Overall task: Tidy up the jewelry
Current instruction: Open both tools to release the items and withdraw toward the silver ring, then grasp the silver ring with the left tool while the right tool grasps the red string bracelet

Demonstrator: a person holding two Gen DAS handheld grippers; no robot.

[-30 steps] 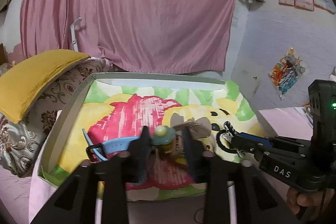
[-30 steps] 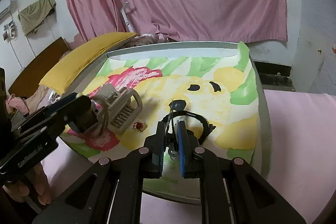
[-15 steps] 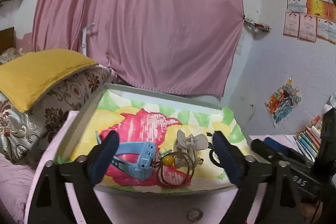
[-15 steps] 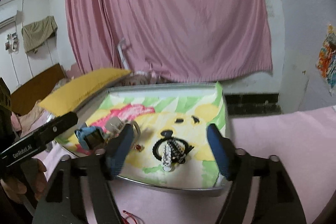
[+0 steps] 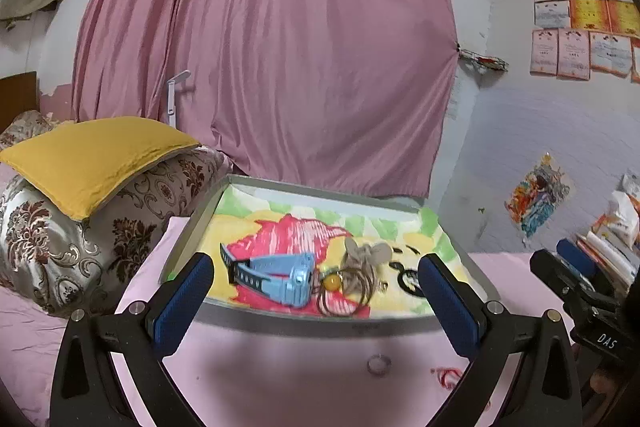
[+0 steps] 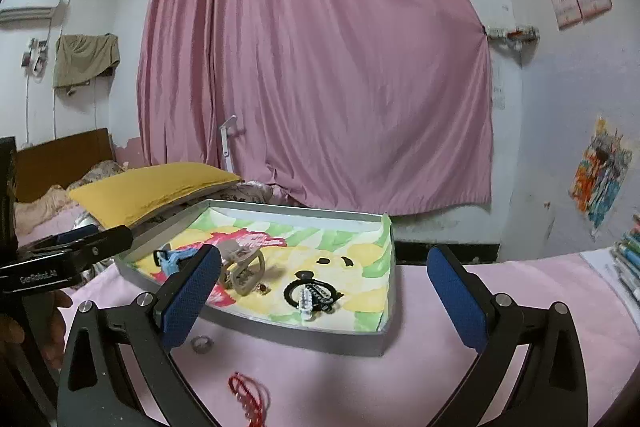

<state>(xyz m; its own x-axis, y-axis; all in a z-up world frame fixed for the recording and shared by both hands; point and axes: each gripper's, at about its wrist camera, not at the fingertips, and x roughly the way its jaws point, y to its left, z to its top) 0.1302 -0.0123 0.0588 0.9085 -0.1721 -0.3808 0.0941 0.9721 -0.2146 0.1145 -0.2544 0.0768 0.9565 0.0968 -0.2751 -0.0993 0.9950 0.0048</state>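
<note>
Both wrist views face the tray (image 5: 208,211) (image 6: 256,323) — near, slightly downward

- Our right gripper (image 6: 320,291) hangs over the pink sheet (image 6: 420,379), jaws opening with nothing between them.
- The tray (image 6: 280,331) holds a blue watch (image 6: 174,261), a beige hair claw (image 6: 244,267) and a black hair tie (image 6: 312,293).
- A ring (image 6: 201,343) and a red cord (image 6: 248,393) lie outside it.
- Our left gripper (image 6: 68,259) sits beside the tray.
</note>
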